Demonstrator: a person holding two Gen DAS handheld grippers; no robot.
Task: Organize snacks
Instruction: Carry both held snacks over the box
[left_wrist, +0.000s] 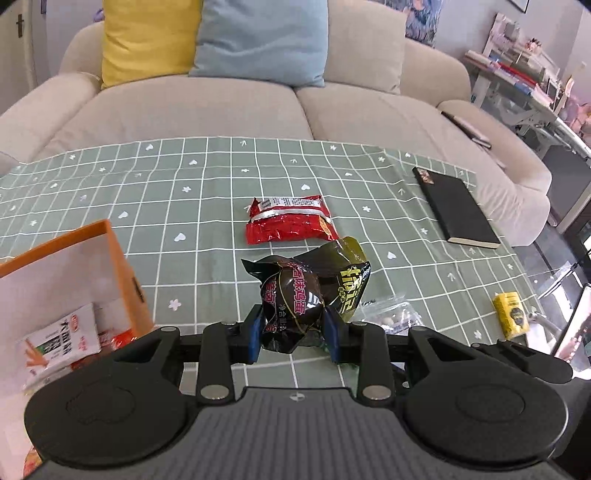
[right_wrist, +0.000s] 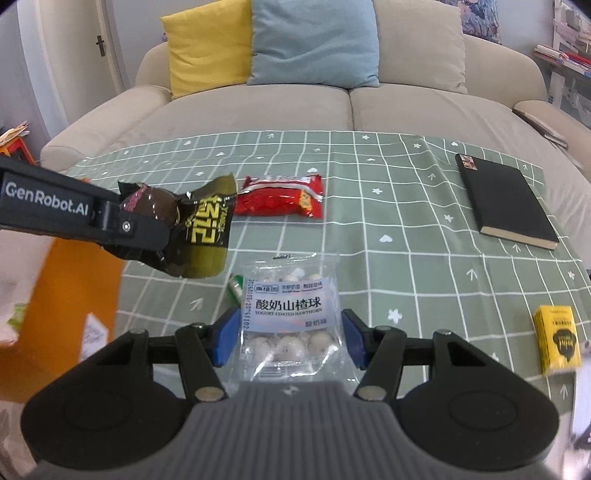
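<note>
Pretty clearly someone's living room at home. There's a big beige sofa (right_wrist: 332, 110) with a yellow cushion (right_wrist: 207, 48) and a light blue cushion (right_wrist: 314, 40) propped on it, and in front of it a tabletop covered by a green checked cloth (right_wrist: 369, 184). A door (right_wrist: 99, 40) sits off to the left, and cluttered shelves with books (left_wrist: 517, 70) are off to the right.
</note>
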